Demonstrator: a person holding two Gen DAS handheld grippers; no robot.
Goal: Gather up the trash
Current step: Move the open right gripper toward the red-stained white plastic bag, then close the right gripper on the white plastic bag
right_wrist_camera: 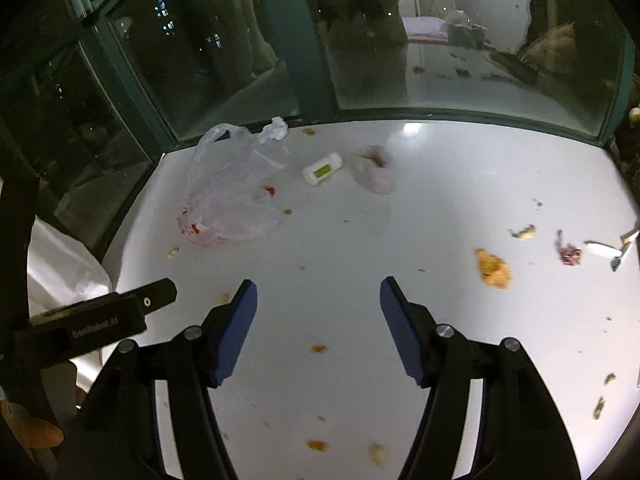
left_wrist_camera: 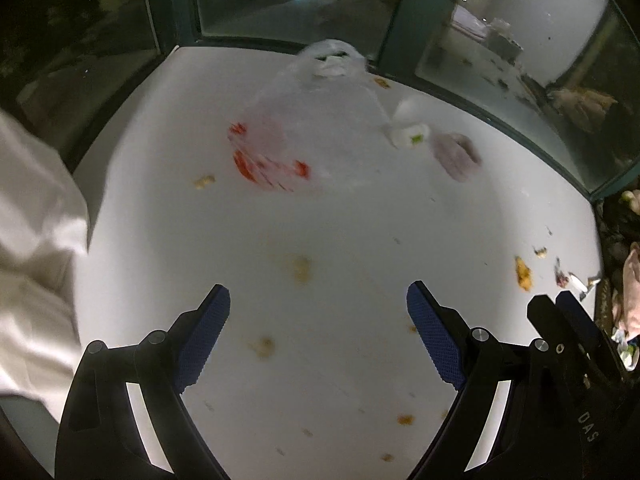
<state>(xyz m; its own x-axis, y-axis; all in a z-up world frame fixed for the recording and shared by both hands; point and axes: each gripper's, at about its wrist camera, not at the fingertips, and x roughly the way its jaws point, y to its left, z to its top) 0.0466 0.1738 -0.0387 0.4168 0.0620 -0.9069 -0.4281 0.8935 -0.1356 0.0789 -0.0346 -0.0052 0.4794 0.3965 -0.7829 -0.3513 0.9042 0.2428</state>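
A clear plastic bag (right_wrist_camera: 232, 192) with red marks lies on the white table (right_wrist_camera: 360, 240) at the far left; it also shows in the left wrist view (left_wrist_camera: 288, 128), blurred. Beside it lie a small white bottle with a green label (right_wrist_camera: 322, 169), a crumpled pale tissue (right_wrist_camera: 374, 170) and a white wad (right_wrist_camera: 275, 130). An orange food scrap (right_wrist_camera: 494, 268) lies to the right. My left gripper (left_wrist_camera: 318, 320) is open and empty above the table. My right gripper (right_wrist_camera: 318, 312) is open and empty, well short of the bag.
Small crumbs and stains dot the table. A purple scrap (right_wrist_camera: 570, 254) and a white utensil (right_wrist_camera: 604, 250) lie at the right edge. Dark windows with green frames (right_wrist_camera: 316, 60) bound the far side. White cloth (left_wrist_camera: 36, 240) hangs at the left.
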